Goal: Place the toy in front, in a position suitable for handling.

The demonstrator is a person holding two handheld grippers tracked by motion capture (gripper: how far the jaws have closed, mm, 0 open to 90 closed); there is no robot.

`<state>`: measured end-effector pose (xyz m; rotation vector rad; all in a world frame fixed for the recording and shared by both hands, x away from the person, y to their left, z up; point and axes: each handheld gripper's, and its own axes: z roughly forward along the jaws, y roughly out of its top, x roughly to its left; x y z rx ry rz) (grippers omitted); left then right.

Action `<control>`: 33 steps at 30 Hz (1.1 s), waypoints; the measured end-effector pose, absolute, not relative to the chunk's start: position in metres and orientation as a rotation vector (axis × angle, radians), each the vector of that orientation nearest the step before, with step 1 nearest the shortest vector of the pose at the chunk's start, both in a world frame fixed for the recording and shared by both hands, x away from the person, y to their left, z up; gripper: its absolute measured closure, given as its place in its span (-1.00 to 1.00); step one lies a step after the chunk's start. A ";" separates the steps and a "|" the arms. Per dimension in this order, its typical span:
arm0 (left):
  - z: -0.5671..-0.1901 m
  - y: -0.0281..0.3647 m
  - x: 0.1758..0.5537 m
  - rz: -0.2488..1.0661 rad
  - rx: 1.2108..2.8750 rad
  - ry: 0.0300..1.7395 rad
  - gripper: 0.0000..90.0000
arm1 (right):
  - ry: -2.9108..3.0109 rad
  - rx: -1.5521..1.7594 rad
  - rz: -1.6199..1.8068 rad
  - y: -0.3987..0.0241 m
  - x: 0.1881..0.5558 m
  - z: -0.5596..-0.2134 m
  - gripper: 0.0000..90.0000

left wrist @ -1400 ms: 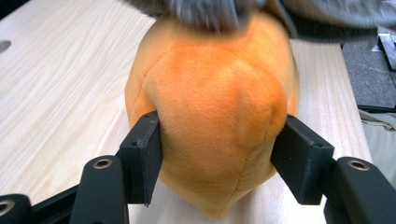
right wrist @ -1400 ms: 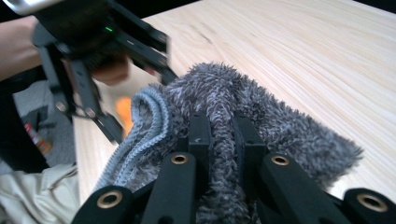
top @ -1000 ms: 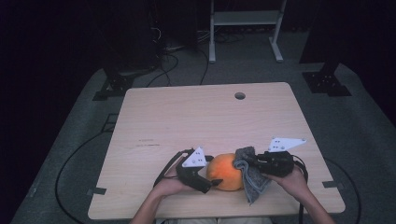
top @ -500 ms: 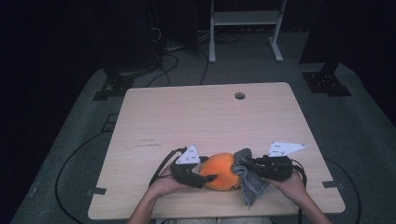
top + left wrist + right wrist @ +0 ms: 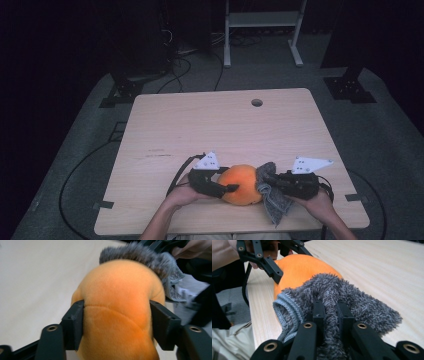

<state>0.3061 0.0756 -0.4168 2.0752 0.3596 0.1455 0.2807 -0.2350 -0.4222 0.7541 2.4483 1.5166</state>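
Left gripper [image 5: 117, 322] has just been closing and now pinches the orange plush ball [image 5: 120, 315] from both sides, steadying it, I'd judge, for wiping. Right gripper [image 5: 331, 312] is clamped tight on the grey cloth [image 5: 337, 295], draped against the ball's far side. Ball sits near the table's [image 5: 200, 120] front edge, about mid-width (slightly squashed). Long axis looks roughly parallel to that edge; no clear pointing end.

High view overhead, far, facing forward-down; both tongs views close, level; all share orange plush [image 5: 241, 184].
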 end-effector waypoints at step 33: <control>-0.432 0.086 0.314 0.239 2.201 0.430 -0.59 | 2.426 0.833 1.407 -0.232 0.308 -0.443 0.77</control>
